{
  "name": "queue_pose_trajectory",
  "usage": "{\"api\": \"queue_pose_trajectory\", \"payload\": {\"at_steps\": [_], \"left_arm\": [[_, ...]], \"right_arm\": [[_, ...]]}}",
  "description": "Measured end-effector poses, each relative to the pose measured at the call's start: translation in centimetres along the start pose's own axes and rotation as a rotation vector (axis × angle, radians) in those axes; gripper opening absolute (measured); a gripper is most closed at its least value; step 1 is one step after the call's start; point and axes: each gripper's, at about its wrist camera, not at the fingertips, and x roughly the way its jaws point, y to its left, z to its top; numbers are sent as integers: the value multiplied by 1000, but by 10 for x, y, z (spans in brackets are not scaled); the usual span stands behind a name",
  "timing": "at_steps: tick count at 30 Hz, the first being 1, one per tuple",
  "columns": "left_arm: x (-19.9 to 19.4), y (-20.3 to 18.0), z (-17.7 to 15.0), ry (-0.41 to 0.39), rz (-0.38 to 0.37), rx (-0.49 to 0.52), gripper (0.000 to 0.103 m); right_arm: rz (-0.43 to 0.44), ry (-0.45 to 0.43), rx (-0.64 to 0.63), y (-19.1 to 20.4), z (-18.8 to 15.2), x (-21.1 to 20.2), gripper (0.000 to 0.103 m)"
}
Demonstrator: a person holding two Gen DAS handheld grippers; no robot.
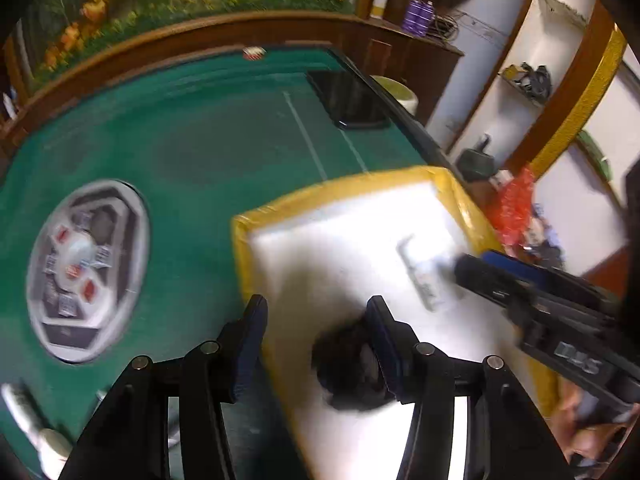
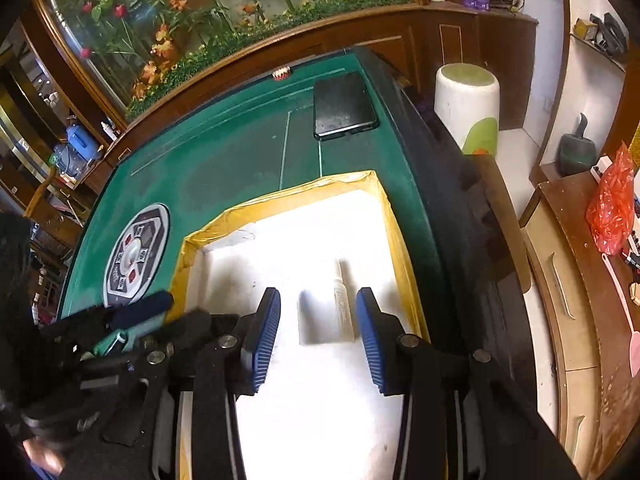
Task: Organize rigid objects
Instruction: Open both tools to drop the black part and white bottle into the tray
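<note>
So you are working over the green table (image 2: 224, 160), and the white foam tray (image 2: 320, 240) with the yellow taped rim is the landmark here; everything else I am placing against it. Judging by what is lying in the tray, the sorting is partly done: a small white bottle (image 2: 343, 304) is lying on its side in a shallow recess near the tray's right wall, and a dark, blurred object (image 1: 352, 364) is sitting on the tray floor toward its near left part. I cannot tell what that dark thing is.

Left of the tray, out on the felt, the round control panel (image 1: 86, 268) of the table is showing, and nearer you than that, pale tube-like items (image 1: 36, 428) are lying at the lower edge of the left view, well apart from the tray; these look like what is left to bring in. Beyond the tray's far rim a black phone (image 2: 344, 106) is lying flat.

Your left gripper (image 1: 316, 308) is hanging over the tray's left rim with its jaws standing apart; the dark object is just beside the right finger, not clamped. Your right gripper (image 2: 318, 300) is pointing down into the tray, jaws apart and empty, the bottle beyond them.

As for writing, the bottle's label is too small to read, and white letters on the right gripper's body are showing upside down and blurred.
</note>
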Motion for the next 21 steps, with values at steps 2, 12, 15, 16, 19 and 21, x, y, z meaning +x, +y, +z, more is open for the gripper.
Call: {"api": "queue_pose_trajectory", "payload": {"at_steps": [2,12,15,16,19,21], "left_arm": [[-3,1,0,-12,35,17,54],[-62,26,-33,-107,3,0,61],[-90,46,-64,-143,4,-38,66],[-96,51,-71,-149,-3,-46,66],[-123,81,-109,-185,-5,-94,66],[-142,104,-140,-226,40,-119,66]], "right_arm": [[15,-9,3,2,-3,-8,38],[133,-130,-77,52,-41,-75,38],[172,-200,-117,77,-68,-96,38],[172,-212,-145,88,-80,-101,38],[237,-200,-170,107,-110,-100,38],[271,-162,-211,125,-132,-92,38]]}}
